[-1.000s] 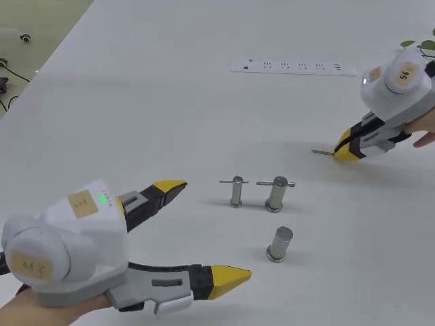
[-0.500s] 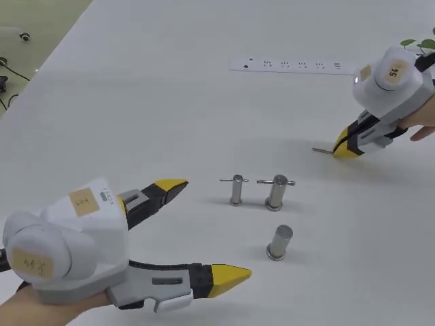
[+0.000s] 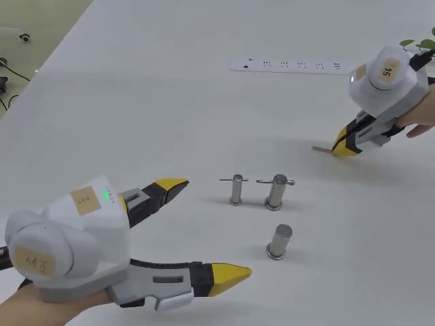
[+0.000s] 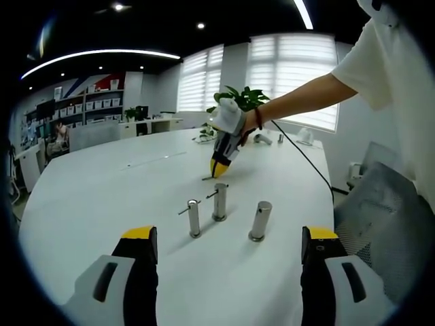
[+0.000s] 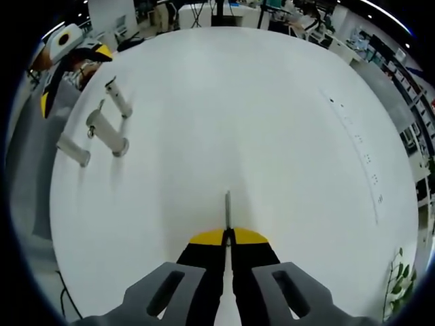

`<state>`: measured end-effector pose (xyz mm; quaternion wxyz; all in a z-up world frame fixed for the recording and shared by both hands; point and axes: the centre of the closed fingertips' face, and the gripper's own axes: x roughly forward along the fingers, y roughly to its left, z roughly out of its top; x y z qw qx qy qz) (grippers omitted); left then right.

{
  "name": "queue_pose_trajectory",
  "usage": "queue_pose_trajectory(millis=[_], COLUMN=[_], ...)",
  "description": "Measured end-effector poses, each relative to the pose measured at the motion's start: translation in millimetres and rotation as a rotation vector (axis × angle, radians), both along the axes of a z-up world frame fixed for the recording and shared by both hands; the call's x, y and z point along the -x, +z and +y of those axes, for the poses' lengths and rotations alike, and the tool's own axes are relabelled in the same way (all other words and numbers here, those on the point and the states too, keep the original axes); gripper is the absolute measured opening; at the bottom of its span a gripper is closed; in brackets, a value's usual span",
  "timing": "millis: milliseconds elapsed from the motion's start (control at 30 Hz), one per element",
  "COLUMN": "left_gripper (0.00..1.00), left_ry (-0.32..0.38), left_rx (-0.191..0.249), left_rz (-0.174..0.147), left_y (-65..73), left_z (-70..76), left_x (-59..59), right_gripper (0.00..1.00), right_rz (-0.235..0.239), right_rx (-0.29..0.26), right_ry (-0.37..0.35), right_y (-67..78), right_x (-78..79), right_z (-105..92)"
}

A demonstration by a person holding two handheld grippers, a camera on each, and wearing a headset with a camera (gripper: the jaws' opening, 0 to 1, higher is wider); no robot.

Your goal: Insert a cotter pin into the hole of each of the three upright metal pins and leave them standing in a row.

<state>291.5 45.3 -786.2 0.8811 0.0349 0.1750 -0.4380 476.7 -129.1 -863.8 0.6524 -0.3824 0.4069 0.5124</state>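
Left claw (image 3: pixel 211 229) gapes; right claw (image 5: pixel 228 236) pinches cotter pin (image 5: pixel 228 209).

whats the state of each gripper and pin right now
left gripper, open, empty
right gripper, shut on held cotter pin
back left metal pin, upright, left cotter pin through it
back right metal pin, upright, right cotter pin through it
front metal pin, upright, no cotter pin

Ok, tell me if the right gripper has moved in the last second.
Yes, slightly: the right gripper, shut on a cotter pin, has edged toward the power strip, whose place in the head view holds.
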Motion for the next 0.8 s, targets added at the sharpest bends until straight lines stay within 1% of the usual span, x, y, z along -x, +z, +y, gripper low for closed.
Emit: queue_pose_trajectory(millis=[233,400,667,700,733,800], left_gripper=[0.87,0.86,0.84,0.84,0.83,0.82], left_ry=[0.002,0.004,0.026,0.031,0.034,0.038], left_rx=[-0.002,-0.003,0.024,0.028,0.033,0.043], left_rz=[-0.003,-0.007,-0.008,-0.006,-0.005,-0.002], left_y=[1.3,3.8,12.4,13.4,14.7,17.0], left_z=[-0.1,0.6,2.6,3.1,3.4,3.6], left_x=[-1.3,-2.8,-5.3,-5.5,-5.8,-5.8], right_gripper=[0.03,0.03,0.03,0.03,0.03,0.03], right_rz=[-0.012,-0.03,-0.077,-0.082,-0.087,-0.097], right_rx=[-0.008,-0.016,-0.048,-0.052,-0.055,-0.064], right_ry=[0.001,0.012,0.05,0.054,0.059,0.076], right_y=[6.6,15.5,39.0,38.3,39.3,44.4], right_x=[2.1,6.5,17.1,12.5,11.6,15.9], right_z=[0.7,3.9,16.8,16.3,17.0,20.6])
